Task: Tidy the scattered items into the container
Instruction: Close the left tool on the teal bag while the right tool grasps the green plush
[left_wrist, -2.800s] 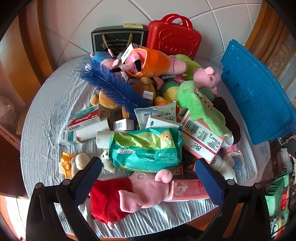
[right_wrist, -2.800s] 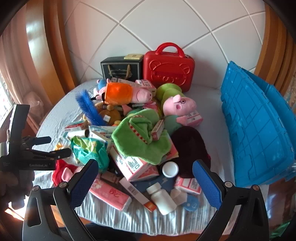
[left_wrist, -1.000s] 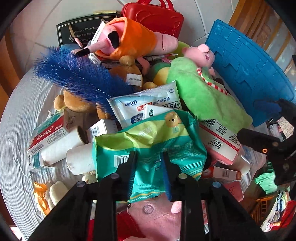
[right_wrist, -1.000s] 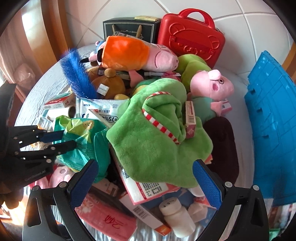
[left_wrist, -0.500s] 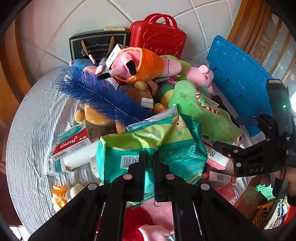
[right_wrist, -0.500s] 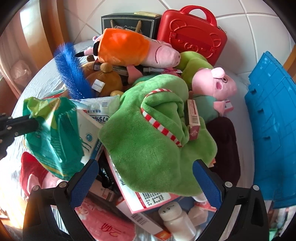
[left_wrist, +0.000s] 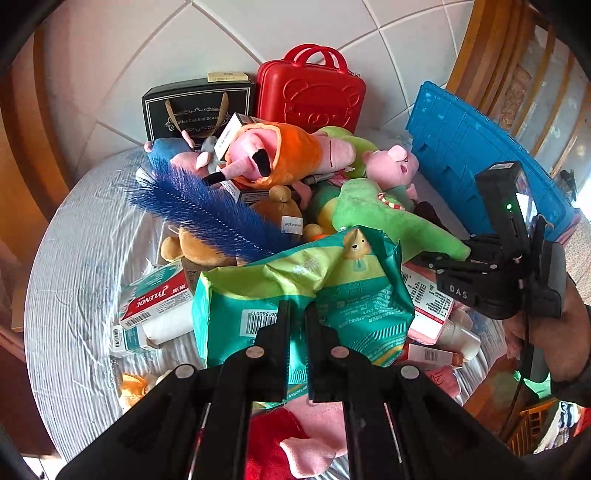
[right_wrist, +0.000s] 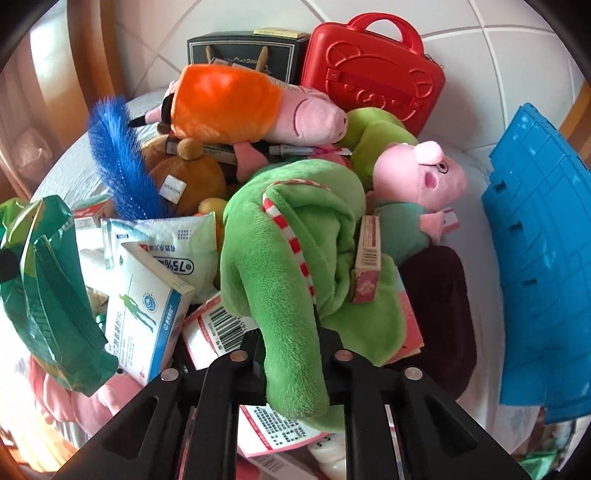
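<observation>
My left gripper (left_wrist: 297, 314) is shut on a green wipes pack (left_wrist: 332, 284) and holds it above the pile; the same pack (right_wrist: 48, 295) hangs at the left of the right wrist view. The jaws of my right gripper (right_wrist: 291, 350) are closing, and their pads pinch the lower end of a green plush toy (right_wrist: 295, 240) that lies on top of the heap. In the left wrist view a hand holds the right gripper at the right edge, its fingers at that green plush toy (left_wrist: 376, 214). The blue crate (right_wrist: 535, 258) stands tilted at the right.
On the round, cloth-covered table (left_wrist: 74, 258) lie an orange-and-pink plush (right_wrist: 240, 107), a pink pig plush (right_wrist: 417, 177), a blue feather brush (left_wrist: 207, 210), medicine boxes (left_wrist: 155, 299) and bottles. A red case (left_wrist: 314, 92) and a black box (left_wrist: 195, 110) stand against the tiled wall.
My left gripper has risen with the green pack, lifting it off the pile. The right gripper's jaws went from wide open to closed on the green plush toy.
</observation>
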